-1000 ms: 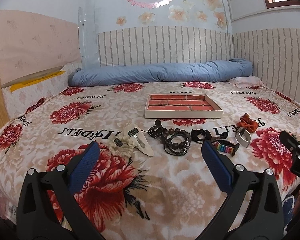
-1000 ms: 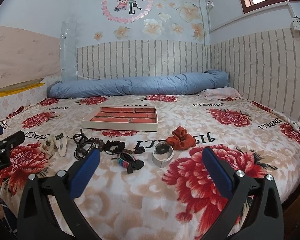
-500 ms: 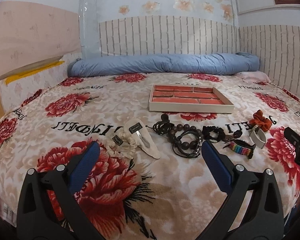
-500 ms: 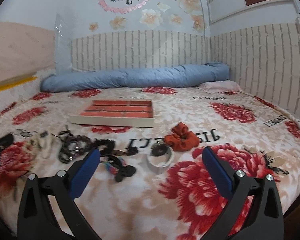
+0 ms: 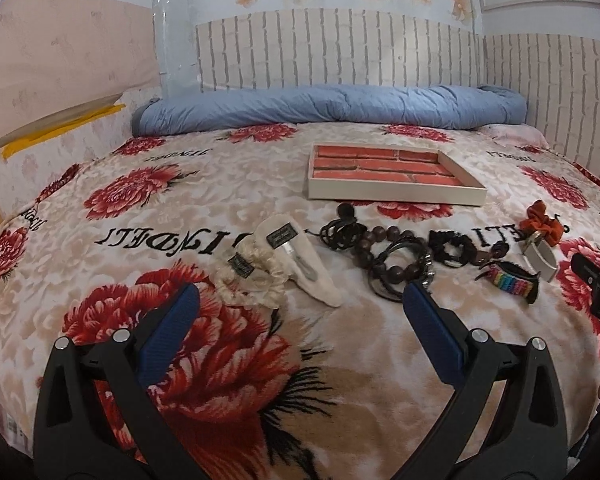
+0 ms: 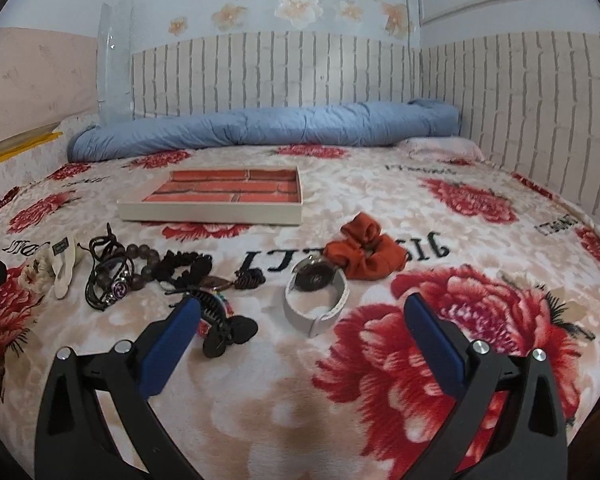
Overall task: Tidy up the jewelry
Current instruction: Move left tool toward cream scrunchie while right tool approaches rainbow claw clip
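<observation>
A shallow tray [image 5: 396, 194] [image 6: 210, 214] with a red brick-pattern floor lies empty on the bed. In front of it runs a row of jewelry: a cream scrunchie [image 5: 246, 280], a cream hair clip [image 5: 300, 264], dark bead bracelets [image 5: 392, 258] [image 6: 140, 264], a rainbow band [image 5: 512, 280], a white-strap watch [image 6: 316, 300] and an orange scrunchie [image 6: 364, 254]. My left gripper [image 5: 296, 312] hangs open just short of the cream pieces. My right gripper [image 6: 300, 320] stands open just before the watch, with a black claw clip [image 6: 224, 334] by its left finger.
A flower-print blanket [image 6: 440, 320] covers the whole bed. A rolled blue duvet [image 5: 332, 108] lies along the headboard wall. Brick-pattern walls close the back and right side. The other gripper's black tip [image 5: 598, 284] shows at the left view's right edge.
Both grippers have moved forward and lower toward the row of jewelry, which now looks larger in both views. Both stayed open; nothing was picked up.
</observation>
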Motion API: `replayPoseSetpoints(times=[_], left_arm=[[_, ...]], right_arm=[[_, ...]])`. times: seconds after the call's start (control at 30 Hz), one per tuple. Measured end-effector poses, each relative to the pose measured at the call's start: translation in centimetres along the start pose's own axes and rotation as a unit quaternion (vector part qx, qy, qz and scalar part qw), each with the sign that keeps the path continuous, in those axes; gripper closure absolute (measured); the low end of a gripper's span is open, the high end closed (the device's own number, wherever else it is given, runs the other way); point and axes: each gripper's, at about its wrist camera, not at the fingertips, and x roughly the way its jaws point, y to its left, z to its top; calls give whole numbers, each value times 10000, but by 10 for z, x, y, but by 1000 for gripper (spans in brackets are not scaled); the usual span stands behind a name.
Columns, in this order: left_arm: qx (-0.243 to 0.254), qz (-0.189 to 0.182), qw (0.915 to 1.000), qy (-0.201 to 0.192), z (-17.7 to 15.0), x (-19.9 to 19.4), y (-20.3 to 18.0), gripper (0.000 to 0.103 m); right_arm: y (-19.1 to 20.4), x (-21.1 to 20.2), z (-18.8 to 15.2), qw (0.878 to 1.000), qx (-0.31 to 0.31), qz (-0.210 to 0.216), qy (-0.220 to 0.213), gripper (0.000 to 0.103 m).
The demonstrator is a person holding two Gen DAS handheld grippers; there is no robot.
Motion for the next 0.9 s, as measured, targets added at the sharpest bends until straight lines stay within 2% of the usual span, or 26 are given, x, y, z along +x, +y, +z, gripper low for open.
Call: replayPoseSetpoints(times=[0.37,0.6,0.9], left_arm=[[-39,249,9992,295,1,37,35,5],[-270,-67,9973,677,8,71,52,5],[-249,-207,9936,1083,8,99,54,5]], right_arm=[[18,23,-1,9991,-162,190,355,4],[34,50,1,9960,-267,378,762,4],[44,83,4,9886,-345,681,1301,4]])
